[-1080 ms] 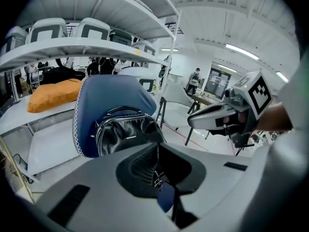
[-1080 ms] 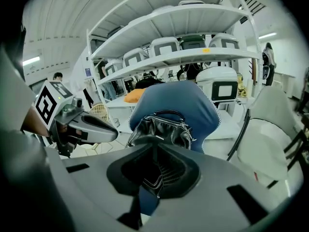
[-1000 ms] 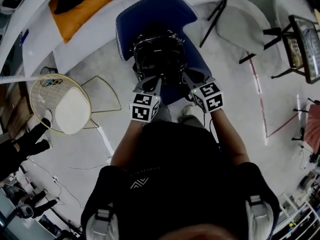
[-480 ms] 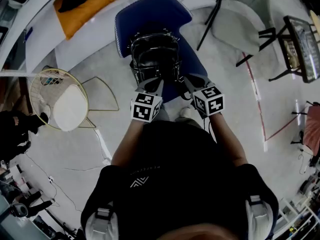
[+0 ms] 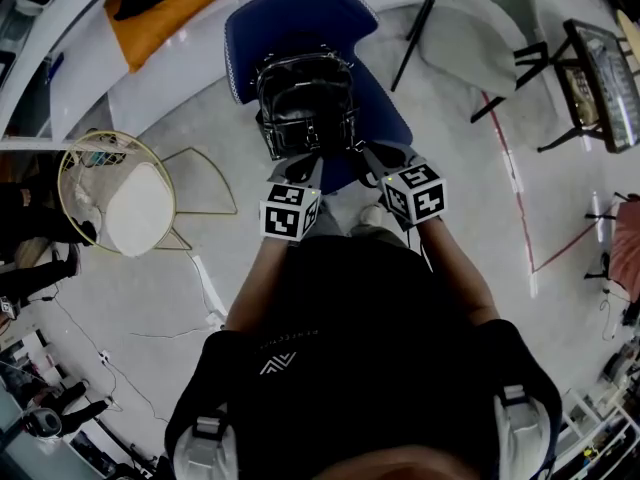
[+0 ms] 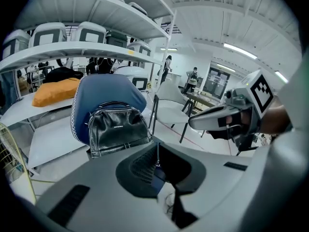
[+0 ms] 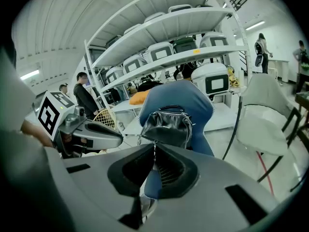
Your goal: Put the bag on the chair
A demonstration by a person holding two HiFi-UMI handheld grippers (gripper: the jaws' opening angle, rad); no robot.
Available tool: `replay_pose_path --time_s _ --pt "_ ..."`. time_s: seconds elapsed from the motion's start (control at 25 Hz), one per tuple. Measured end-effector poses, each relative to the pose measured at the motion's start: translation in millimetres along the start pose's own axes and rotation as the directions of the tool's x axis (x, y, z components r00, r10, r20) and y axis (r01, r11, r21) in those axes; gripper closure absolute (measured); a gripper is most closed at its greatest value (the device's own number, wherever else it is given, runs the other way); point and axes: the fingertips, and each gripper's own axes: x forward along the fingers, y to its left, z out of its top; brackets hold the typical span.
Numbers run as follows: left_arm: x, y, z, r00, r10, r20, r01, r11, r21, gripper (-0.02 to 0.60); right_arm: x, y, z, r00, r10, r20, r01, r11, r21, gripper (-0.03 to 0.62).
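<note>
**Pale floor, blue chair, bag set down**

Pale floor point(image 5: 455, 183) spreads under a blue chair point(image 5: 300, 13), and the black bag point(image 5: 305, 103) stands upright on its seat, back against the backrest and handles up. Both grippers are held just in front of the bag, side by side over the seat's front edge, and neither grips it. The left gripper point(image 5: 311, 161) has its fingers clenched together with nothing between them. The right gripper point(image 5: 371, 156) is closing its fingers, which meet on nothing. Its own view shows the bag beyond the tips. A white shelf point(image 5: 200, 58) runs behind the chair, with an orange cushion point(image 5: 165, 13) lying on it. To the left stands a round wire chair point(image 5: 85, 168) with a white pad. A white chair point(image 5: 480, 38) stands to the right, well apart from the blue one.
</note>
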Motion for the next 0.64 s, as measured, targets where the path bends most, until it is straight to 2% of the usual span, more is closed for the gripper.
replay_pose_path --time_s 0.64 --pt "8.7 -14.3 4.6 0.998 -0.055 -0.012 0.055 0.998 0.037 0.562 -8.7 -7.6 -6.9 1.0 -0.023 -0.002 0.023 1.0 0.019 0.551"
